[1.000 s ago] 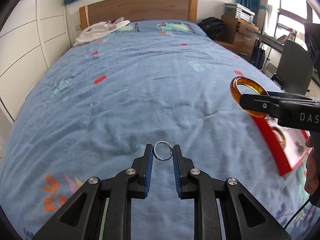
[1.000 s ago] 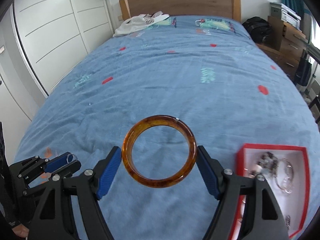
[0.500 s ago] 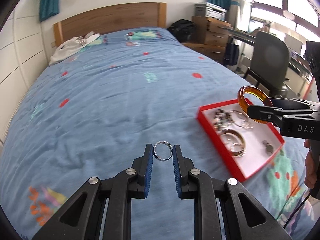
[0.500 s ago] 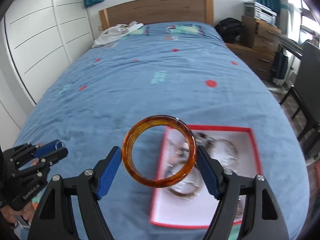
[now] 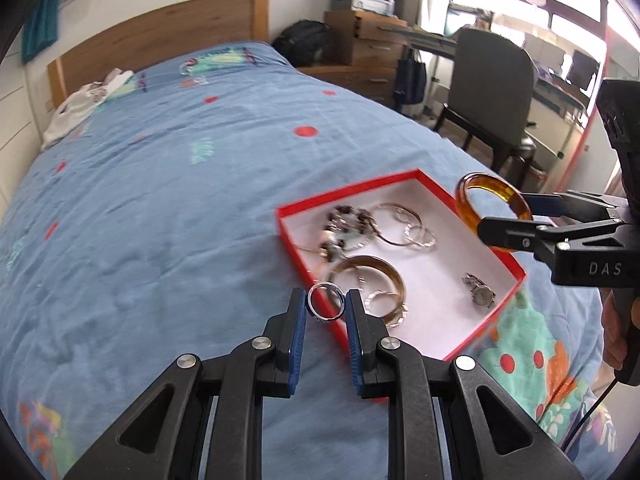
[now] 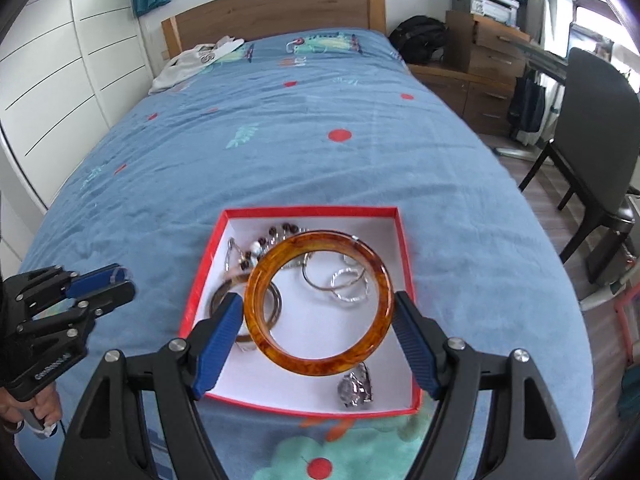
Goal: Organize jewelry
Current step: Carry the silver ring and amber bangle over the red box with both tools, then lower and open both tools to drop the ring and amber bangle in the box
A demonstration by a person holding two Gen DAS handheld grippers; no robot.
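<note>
My left gripper (image 5: pixel 326 307) is shut on a small silver ring (image 5: pixel 325 306), held above the near left edge of a red jewelry box (image 5: pixel 516 270). My right gripper (image 6: pixel 319 305) is shut on an amber bangle (image 6: pixel 320 364), held over the same box (image 6: pixel 312 211). The amber bangle (image 5: pixel 496 196) also shows in the left wrist view, above the box's right side. The white-lined box holds a brown bangle (image 5: pixel 384 272), silver hoops (image 5: pixel 400 220), a bead bracelet (image 5: pixel 344 220) and a small watch (image 5: pixel 480 292). The left gripper (image 6: pixel 96 280) shows at the left of the right wrist view.
The box lies on a blue patterned bedspread (image 6: pixel 280 140). A white garment (image 6: pixel 192 64) lies by the wooden headboard (image 6: pixel 280 12). A dark office chair (image 6: pixel 596 140), a wooden dresser (image 6: pixel 480 56) and a black bag (image 6: pixel 420 40) stand right of the bed.
Both grippers have swung right and over the red box, each still holding its piece. The box now lies under the amber bangle and just ahead of the ring.
</note>
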